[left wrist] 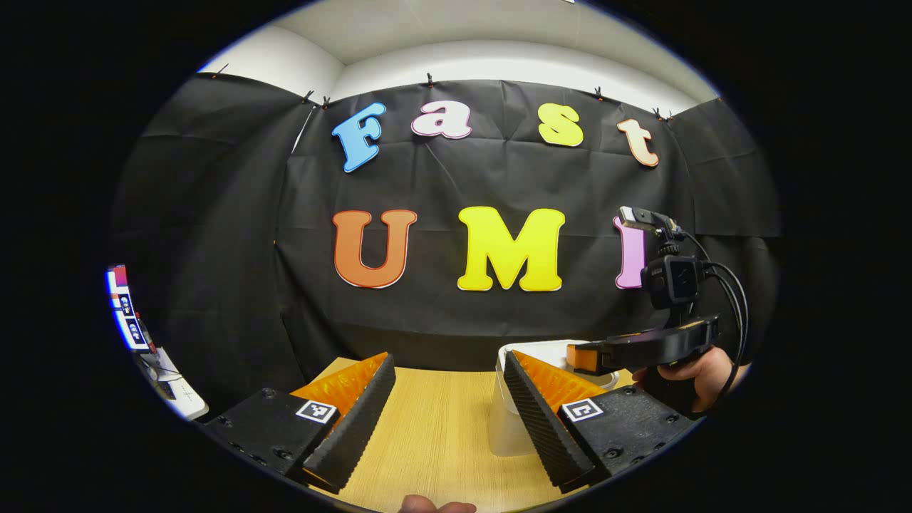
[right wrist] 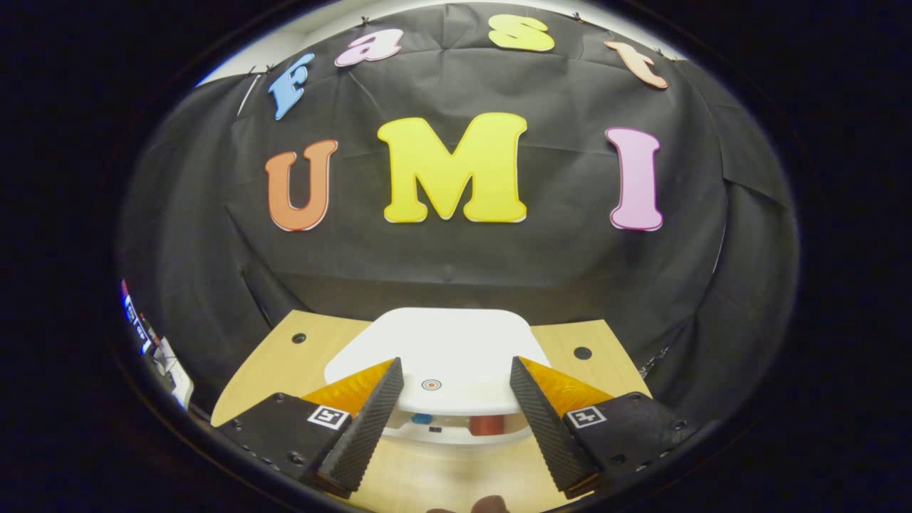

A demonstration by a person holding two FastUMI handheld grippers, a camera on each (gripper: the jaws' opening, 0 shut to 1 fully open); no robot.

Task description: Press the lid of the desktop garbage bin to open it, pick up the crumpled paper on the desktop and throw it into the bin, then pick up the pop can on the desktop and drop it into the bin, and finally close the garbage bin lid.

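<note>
The white desktop bin (left wrist: 507,427) stands on the wooden table (left wrist: 434,427), partly behind one finger of my open left gripper (left wrist: 449,360), which holds nothing. Over the bin hovers my right gripper (left wrist: 584,356), held by a hand (left wrist: 702,374). In the right gripper view the bin's white lid (right wrist: 442,338) lies just ahead and below, with a small round mark (right wrist: 431,385) near its front edge. The lid sits slightly raised; in the gap under it show a reddish thing (right wrist: 486,425) and a small blue thing (right wrist: 422,419). My right gripper (right wrist: 454,367) is open, its fingers on either side of the lid's front.
The table (right wrist: 285,363) has two dark round holes (right wrist: 298,338) (right wrist: 582,353) near its back corners, against the black cloth wall. A white desk with a lit screen (left wrist: 128,313) stands off to the far left. A fingertip (left wrist: 434,506) shows at the bottom edge.
</note>
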